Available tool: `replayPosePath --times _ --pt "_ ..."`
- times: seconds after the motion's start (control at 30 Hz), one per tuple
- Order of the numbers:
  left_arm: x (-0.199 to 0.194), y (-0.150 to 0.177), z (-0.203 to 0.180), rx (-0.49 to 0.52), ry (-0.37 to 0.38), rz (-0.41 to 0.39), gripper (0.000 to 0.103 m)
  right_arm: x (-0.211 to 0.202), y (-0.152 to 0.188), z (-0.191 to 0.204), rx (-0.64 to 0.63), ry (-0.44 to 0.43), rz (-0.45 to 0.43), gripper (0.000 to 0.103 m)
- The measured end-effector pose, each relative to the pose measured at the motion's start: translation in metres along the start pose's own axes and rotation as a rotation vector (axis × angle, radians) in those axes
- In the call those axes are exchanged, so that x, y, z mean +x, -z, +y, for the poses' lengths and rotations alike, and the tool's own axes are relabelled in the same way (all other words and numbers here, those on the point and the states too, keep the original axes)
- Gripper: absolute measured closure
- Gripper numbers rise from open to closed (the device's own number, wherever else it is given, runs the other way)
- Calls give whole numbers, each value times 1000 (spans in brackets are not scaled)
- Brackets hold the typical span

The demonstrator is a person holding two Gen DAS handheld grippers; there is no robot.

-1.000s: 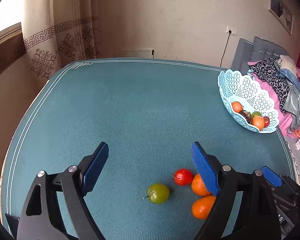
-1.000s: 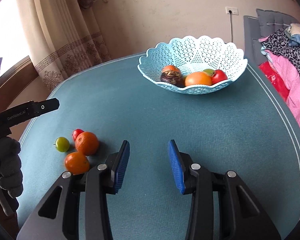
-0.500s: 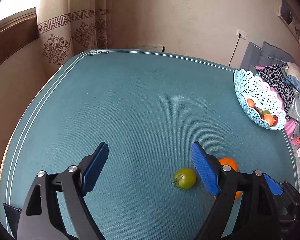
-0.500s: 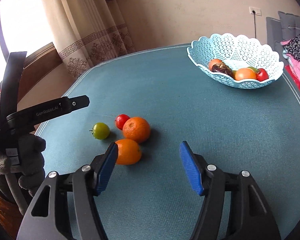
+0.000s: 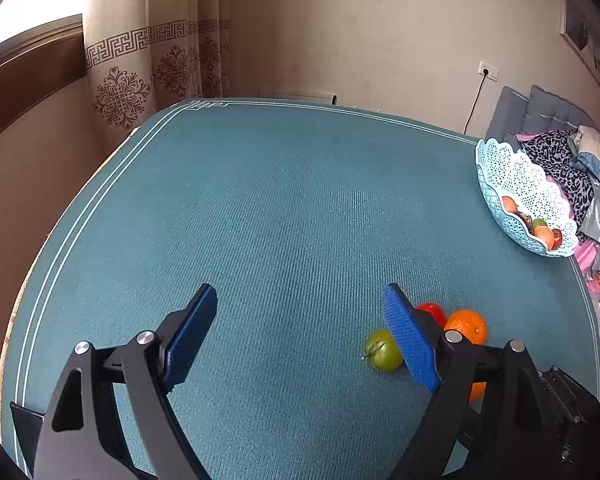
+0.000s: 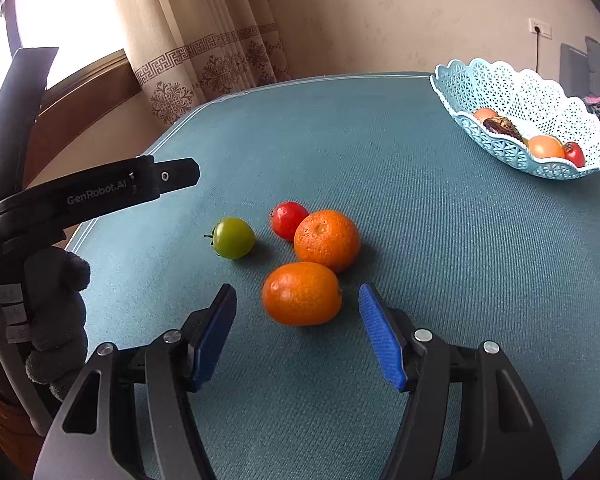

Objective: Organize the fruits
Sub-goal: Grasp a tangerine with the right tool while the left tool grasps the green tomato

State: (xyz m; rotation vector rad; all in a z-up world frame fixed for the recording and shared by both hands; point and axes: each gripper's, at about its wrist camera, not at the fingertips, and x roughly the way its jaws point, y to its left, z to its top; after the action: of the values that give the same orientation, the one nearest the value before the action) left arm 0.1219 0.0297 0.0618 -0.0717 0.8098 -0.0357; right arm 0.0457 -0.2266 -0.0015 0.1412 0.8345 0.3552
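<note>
The right gripper (image 6: 298, 332) stands wide open on the teal woven tablecloth (image 6: 440, 264), its blue pads on both sides of the near round orange (image 6: 302, 293), not touching it. The left gripper (image 5: 298, 338) is open too, empty. A second orange (image 6: 327, 240), a small red tomato (image 6: 288, 219) and a green tomato (image 6: 233, 237) lie just beyond; the pale blue lattice plastic basket (image 6: 512, 152) with fruits is far right.

Black gripper (image 6: 298, 332) frames, ridged blue pads (image 6: 216, 336), silver screws, white GenRobot.AI lettering, grey fuzzy glove (image 6: 56, 320)

Left view: near orange (image 5: 476, 390) mostly hidden behind right finger (image 5: 410, 344); basket (image 5: 500, 184) fruit beside it too small to identify.
</note>
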Motion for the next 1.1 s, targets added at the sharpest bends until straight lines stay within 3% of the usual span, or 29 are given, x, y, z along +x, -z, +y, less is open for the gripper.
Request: replayPosePath --times 0.3,0.53,1.1 --pt "2 2 3 -4 -3 4 17 12 -1 4 -27 22 20 39" --pt "3 5 3 -6 -4 11 17 16 -2 5 -43 37 28 61" --pt "11 21 -22 70 24 45 17 -6 1 -30 36 82 -6 61"
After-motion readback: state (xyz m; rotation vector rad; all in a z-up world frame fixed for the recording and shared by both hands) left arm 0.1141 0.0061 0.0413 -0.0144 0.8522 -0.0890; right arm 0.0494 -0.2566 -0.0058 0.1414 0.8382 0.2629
